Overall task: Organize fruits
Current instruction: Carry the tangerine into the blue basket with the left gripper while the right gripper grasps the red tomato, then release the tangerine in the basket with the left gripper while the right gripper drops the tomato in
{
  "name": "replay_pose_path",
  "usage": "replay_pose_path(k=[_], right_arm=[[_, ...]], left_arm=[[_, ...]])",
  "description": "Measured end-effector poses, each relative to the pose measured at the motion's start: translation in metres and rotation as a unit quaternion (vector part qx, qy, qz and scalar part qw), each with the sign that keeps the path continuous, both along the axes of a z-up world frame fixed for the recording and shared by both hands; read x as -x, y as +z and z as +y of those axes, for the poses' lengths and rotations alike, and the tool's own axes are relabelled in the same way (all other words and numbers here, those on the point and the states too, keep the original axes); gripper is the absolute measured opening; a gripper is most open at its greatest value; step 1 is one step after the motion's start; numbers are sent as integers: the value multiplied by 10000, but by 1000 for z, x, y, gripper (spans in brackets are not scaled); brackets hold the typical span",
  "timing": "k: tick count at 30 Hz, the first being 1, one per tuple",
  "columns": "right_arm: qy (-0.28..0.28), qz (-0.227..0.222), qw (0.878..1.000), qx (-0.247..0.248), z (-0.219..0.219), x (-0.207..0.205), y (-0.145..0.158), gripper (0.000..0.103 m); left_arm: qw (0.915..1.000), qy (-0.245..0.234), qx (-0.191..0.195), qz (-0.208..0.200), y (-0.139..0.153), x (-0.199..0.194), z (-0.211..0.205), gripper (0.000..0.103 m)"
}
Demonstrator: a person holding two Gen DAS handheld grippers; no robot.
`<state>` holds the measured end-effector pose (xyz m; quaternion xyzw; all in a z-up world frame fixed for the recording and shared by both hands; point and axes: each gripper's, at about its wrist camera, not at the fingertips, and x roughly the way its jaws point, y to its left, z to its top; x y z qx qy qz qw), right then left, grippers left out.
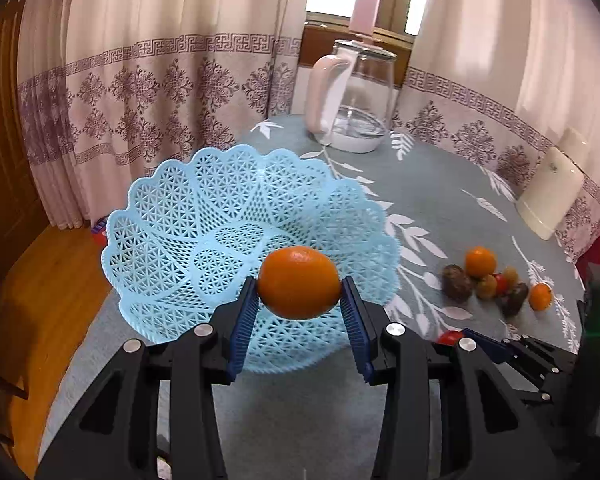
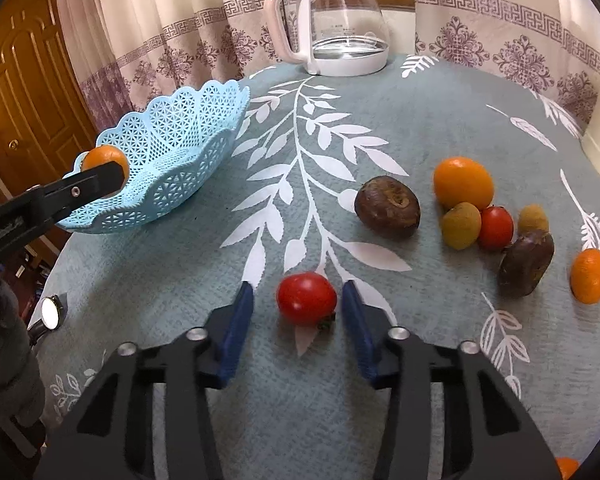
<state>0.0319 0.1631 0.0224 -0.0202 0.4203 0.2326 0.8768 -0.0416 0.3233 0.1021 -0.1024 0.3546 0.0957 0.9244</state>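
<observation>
currently the round table with the grey-green leaf-print cloth [image 2: 420,120] carries a light blue perforated plastic basket [image 1: 204,220] near its left edge. left gripper [image 1: 300,304] is clamped on a round orange mandarin [image 1: 299,288], held above the basket's near rim. right gripper [image 2: 298,316] has its jaws apart, flanking a small red tomato [image 2: 306,298] on the cloth without touching it.

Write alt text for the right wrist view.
The right gripper is open around a red tomato on the leaf-print tablecloth. At far left, the left gripper holds an orange at the blue basket; more fruit lies at right.
</observation>
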Motion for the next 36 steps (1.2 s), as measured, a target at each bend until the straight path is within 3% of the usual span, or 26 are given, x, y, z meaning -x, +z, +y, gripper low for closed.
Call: replay_pose_path(k=[4, 7, 13, 23, 30, 35, 36], right_arm=[[-104, 49, 9999, -83, -6, -2, -1, 30], [-201, 32, 9997, -126, -10, -3, 2, 30], [-313, -269, 9989, -227, -10, -2, 26, 30], [21, -533, 9968, -592, 24, -15, 65, 30], [412, -412, 9967, -561, 68, -23, 61, 30], [436, -283, 9971, -549, 80, -26, 51, 33], [419, -267, 9972, -554, 80, -26, 51, 41]], left_arm=[[9999, 127, 28, -1, -5, -3, 7, 49], [9998, 199, 66, -56, -4, -2, 12, 59], [9990, 383, 21, -242, 5, 10, 24, 68], [9966, 766, -126, -270, 15, 21, 46, 70], [9948, 921, -316, -296, 18, 25, 50, 75], [9932, 943, -593, -335, 20, 25, 44, 79], [9936, 922, -562, -340, 20, 26, 44, 82]])
